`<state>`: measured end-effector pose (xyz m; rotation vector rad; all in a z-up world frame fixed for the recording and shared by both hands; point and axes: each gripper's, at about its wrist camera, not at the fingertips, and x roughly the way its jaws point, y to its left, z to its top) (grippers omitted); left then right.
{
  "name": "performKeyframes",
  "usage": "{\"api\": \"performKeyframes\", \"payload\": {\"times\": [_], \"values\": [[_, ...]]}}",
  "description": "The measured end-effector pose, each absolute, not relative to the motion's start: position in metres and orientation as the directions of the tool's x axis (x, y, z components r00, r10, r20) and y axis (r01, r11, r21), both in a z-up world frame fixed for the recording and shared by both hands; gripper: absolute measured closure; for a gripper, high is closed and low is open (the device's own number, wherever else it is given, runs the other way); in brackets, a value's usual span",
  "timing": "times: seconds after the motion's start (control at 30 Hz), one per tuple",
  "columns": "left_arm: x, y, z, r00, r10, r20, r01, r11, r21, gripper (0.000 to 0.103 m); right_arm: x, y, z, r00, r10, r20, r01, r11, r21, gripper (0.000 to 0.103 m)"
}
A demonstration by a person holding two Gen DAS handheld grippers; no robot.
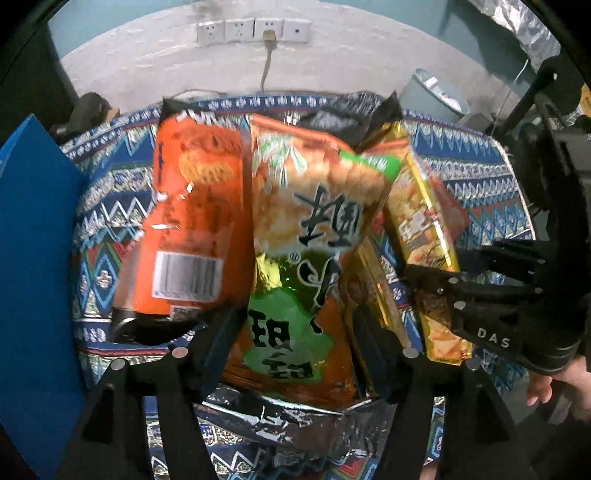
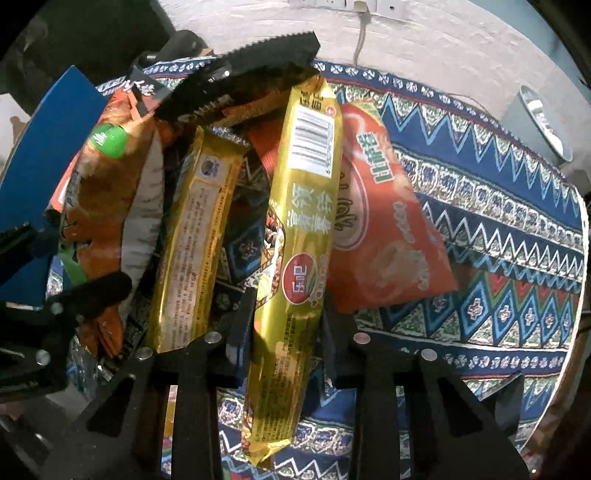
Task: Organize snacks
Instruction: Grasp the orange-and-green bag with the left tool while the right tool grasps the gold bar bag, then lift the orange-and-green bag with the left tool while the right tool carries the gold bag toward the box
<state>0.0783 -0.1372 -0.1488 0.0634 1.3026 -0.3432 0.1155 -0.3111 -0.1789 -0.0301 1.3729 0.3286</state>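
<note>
Right wrist view showed my right tool (image 2: pixel 286 314) pinching the gold packet (image 2: pixel 295 236). My left tool (image 1: pixel 299 339) stood spread around the green-and-orange bag (image 1: pixel 295 258), just left of that packet.

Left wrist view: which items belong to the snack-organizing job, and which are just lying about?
Job:
- orange snack bag
- green-and-orange snack bag
- gold snack packs
- left gripper
- right gripper

Lying about:
- wall sockets
- patterned tablecloth
- grey bin
</note>
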Motion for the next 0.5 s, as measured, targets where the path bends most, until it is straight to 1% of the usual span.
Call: {"api": "performKeyframes", "payload": {"times": [0.2,0.27,0.3,0.33,0.4,0.5], "values": [[0.091,-0.137,-0.16,0.199,-0.246,-0.949,0.259,0.947,-0.191,0.037,0.113,-0.315,-0.186,0.163,0.236,-0.958,-0.247,0.95,0.192,0.074],[0.091,-0.138,-0.159,0.21,-0.253,-0.944,0.27,0.943,-0.193,0.047,0.11,-0.315,-0.185,0.174,0.233,-0.957,-0.254,0.949,0.185,0.075],[0.091,-0.138,-0.158,0.213,-0.252,-0.944,0.278,0.942,-0.188,0.055,0.108,-0.316,-0.185,0.177,0.232,-0.957,-0.256,0.949,0.183,0.075],[0.091,-0.139,-0.157,0.216,-0.256,-0.942,0.284,0.94,-0.19,0.06,0.106,-0.317,-0.184,0.179,0.229,-0.957,-0.26,0.949,0.179,0.075],[0.089,-0.139,-0.154,0.231,-0.258,-0.938,0.293,0.938,-0.186,0.063,0.103,-0.32,-0.18,0.187,0.224,-0.956,-0.266,0.949,0.171,0.076],[0.085,-0.142,-0.143,0.27,-0.232,-0.934,0.318,0.937,-0.141,0.063,0.098,-0.326,-0.176,0.196,0.223,-0.955,-0.269,0.949,0.166,0.077]]}}
